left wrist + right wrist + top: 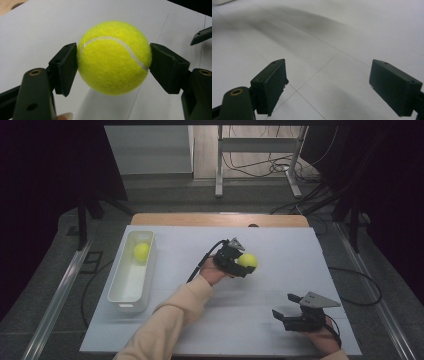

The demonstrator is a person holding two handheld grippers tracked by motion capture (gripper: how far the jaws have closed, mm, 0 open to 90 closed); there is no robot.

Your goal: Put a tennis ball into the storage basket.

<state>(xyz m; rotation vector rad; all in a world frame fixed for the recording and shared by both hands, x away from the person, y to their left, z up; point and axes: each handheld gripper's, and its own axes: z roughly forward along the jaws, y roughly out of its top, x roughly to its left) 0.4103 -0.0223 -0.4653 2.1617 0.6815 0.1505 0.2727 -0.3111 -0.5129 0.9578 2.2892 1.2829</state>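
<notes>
Left gripper view has the left claw (113, 67) clamped on a yellow tennis ball (114, 58), one black pad pressed to each side of it, the white seam curving across its front. A shadow under the ball suggests it is held clear of the white table (37, 30), though the gap itself is hard to judge.

From the high view, that claw (244, 266) sits near the middle of the table, gripping the ball (248, 260), with a cream sleeve (170, 320) running back to the near edge. Well to its left stands a long white tray (121, 292), and a second tennis ball (141, 251) lies in its far end.

At the near right corner the right claw (283, 306) rests low over the table, released, its pads (270, 85) wide apart with bare table between them.
</notes>
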